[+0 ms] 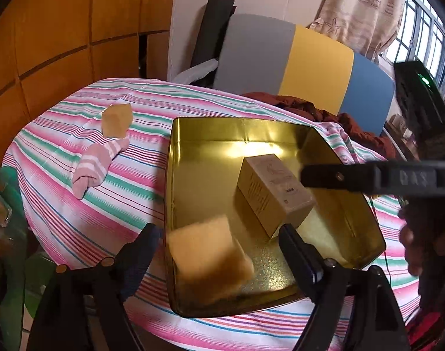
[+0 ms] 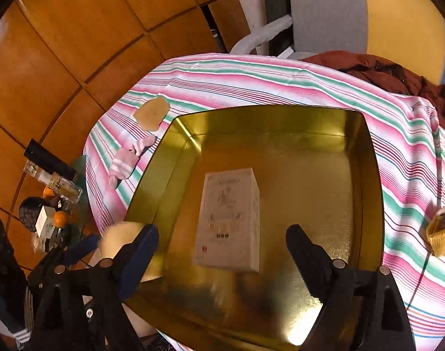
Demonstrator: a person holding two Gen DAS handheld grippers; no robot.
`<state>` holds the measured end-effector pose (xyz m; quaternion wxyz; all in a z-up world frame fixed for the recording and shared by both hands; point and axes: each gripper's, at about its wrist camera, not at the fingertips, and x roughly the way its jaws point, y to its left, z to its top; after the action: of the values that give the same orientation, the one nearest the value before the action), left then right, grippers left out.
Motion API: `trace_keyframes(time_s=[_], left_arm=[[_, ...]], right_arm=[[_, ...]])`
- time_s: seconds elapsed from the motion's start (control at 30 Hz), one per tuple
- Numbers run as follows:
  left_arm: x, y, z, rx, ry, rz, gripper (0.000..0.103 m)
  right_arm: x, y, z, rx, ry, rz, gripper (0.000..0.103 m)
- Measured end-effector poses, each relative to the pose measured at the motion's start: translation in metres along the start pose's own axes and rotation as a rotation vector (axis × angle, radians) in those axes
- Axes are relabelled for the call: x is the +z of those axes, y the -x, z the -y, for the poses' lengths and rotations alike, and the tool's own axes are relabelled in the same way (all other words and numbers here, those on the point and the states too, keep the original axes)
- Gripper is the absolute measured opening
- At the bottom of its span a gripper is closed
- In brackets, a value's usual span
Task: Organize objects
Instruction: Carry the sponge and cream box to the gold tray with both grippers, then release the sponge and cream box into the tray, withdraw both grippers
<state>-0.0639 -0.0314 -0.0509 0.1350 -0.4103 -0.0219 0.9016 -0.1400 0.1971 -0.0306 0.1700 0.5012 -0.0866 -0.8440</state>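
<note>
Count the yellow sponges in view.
2: one sponge in the gold tin's near corner, between the open left gripper fingers; the other sponge on the striped cloth beyond the pink sock.

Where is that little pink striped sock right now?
The pink striped sock lies on the striped tablecloth, left of the gold tin in both views, just below a tan sponge piece.

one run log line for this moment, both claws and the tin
left claw: open, sponge beneath | right claw: open over box | tin: holds both
</note>
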Motion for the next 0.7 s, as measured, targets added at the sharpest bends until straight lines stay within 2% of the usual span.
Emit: trace_keyframes(time_s=[0.07,0.23,0.4,0.7], left_arm=[[0.001,0.000,0.002,-0.017,-0.006,0.000,0.087],[0.003,0.013,0.008,-0.002,-0.002,0.032,0.087],[0.010,0.036,0.011,0.039,0.019,0.098,0.087],[0.012,0.052,0.021,0.111,0.022,0.129,0.087]], right_arm=[[-0.007,0.009,0.000,-0.019,0.001,0.011,0.089],[-0.023,0.028,0.008,-0.039,-0.021,0.039,0.091],[-0.037,0.043,0.008,-0.087,0.003,0.089,0.096],[-0.057,0.064,0.004,-0.167,0.030,0.190,0.102]])
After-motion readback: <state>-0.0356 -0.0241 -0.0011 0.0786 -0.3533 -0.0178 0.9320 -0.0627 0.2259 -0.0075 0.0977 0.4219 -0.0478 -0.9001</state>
